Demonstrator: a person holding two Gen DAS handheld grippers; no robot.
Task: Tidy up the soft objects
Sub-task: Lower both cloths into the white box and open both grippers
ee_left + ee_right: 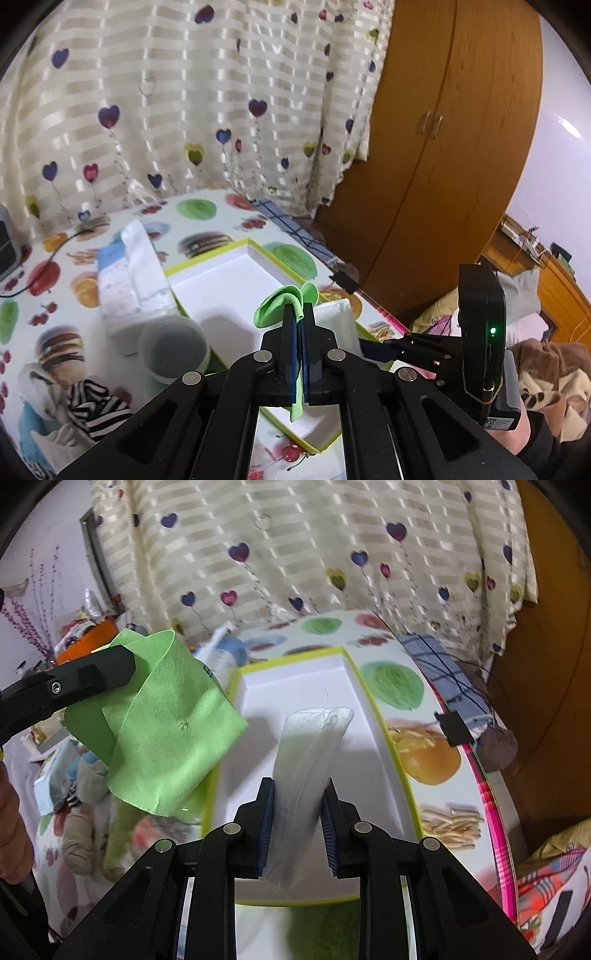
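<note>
Box (373, 738) looks empty so far; left tongs (300, 314) clamped on green cloth (166, 731), right tongs (298, 794) pinching a sheer white piece (310, 746), striped stuff (92, 406) waits on counter (44, 332)

Heart-print striped curtain (192, 92) fills the upper left and centre of the left wrist view, with a brown wooden wardrobe (443, 129) at upper right and a fruit-print tablecloth (44, 288) across the lower left. On the cloth at centre left: a clear plastic cup (173, 349), and a black cable (55, 254) running to a grey device (7, 240) at the far left edge. Right wrist view: an orange box (86, 640) at upper left, and a small black block (454, 727) at the table's right edge.
</note>
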